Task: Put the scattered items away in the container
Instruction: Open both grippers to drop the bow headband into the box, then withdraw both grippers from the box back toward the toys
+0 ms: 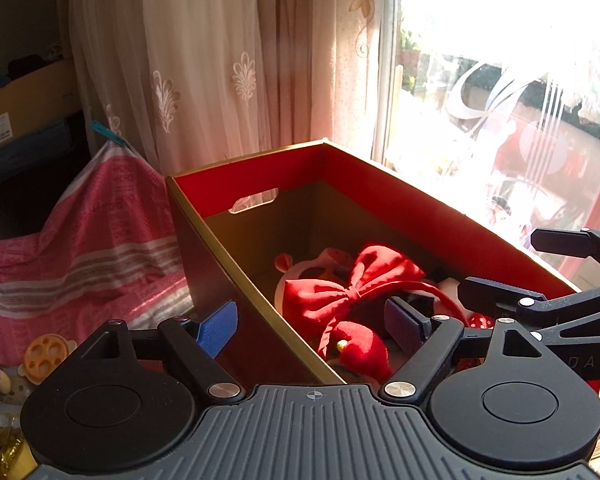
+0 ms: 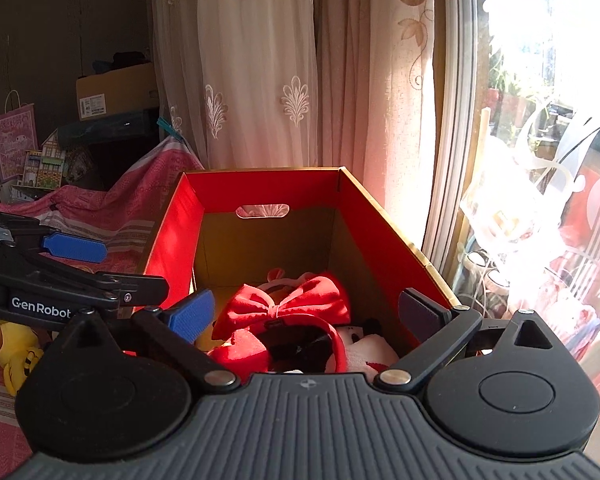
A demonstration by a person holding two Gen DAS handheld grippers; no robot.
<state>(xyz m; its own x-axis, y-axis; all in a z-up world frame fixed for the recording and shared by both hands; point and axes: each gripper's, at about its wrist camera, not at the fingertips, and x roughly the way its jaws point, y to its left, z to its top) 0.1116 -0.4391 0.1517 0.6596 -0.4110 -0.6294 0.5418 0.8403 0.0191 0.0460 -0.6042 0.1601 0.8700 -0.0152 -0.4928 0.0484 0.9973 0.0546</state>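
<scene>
A cardboard box (image 1: 420, 208) with a red lining and gold rim stands by the window. Inside lie a red bow headband (image 1: 352, 288), a small red plush piece (image 1: 360, 348) and a white plush toy (image 2: 364, 344). My left gripper (image 1: 312, 326) is open and straddles the box's near left wall; its blue pads touch nothing. My right gripper (image 2: 305, 315) is open above the bow headband (image 2: 288, 304), inside the box (image 2: 172, 240), and holds nothing. Each gripper shows in the other's view: the right gripper (image 1: 528, 266) at the right edge, the left gripper (image 2: 108, 266) at the left.
A pink striped cloth (image 1: 80, 248) covers the surface left of the box. On it lie a yellow plush toy (image 2: 16, 356) and a yellow toy with round holes (image 1: 46, 356). Curtains (image 2: 260, 80) hang behind the box, the window (image 2: 540, 160) is on the right, and cartons (image 2: 112, 92) are stacked at the back left.
</scene>
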